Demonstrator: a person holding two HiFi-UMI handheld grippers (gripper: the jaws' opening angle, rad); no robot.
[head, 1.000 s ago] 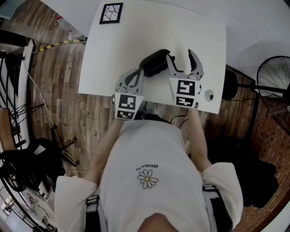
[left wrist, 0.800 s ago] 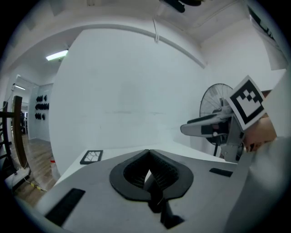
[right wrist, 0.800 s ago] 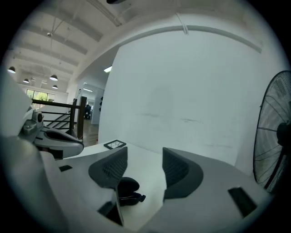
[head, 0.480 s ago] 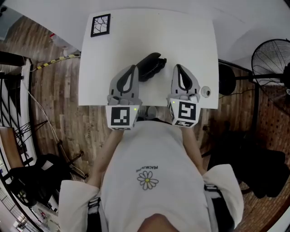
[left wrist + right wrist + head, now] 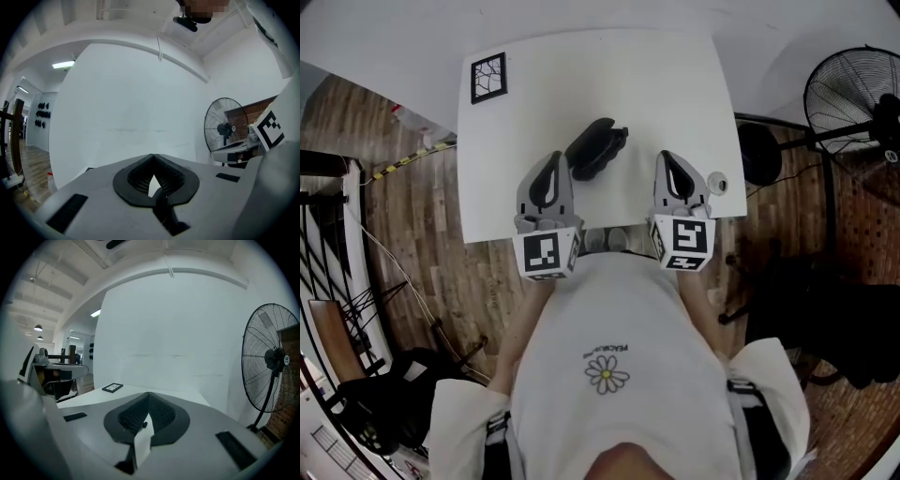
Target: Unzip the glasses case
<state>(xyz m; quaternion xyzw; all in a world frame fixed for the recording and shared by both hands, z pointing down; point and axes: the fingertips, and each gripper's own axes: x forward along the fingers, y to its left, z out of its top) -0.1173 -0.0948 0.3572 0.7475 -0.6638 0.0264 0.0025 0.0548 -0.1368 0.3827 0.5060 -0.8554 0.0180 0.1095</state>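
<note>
Black glasses case point(image 5: 595, 148) lies on the white desk point(image 5: 675, 84), between the two grippers and a little beyond their tips, touching neither. Left gripper point(image 5: 552, 159): fingers together, nothing between them. Right gripper point(image 5: 667, 157): fingers together, also empty. Both sit over the desk's near edge. Case zip: cannot tell. Black-framed square point(image 5: 487, 78) at the far left corner; fan point(image 5: 853, 94) off to the right.

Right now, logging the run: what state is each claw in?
Left claw: closed, holding nothing.
Right claw: closed, holding nothing.
</note>
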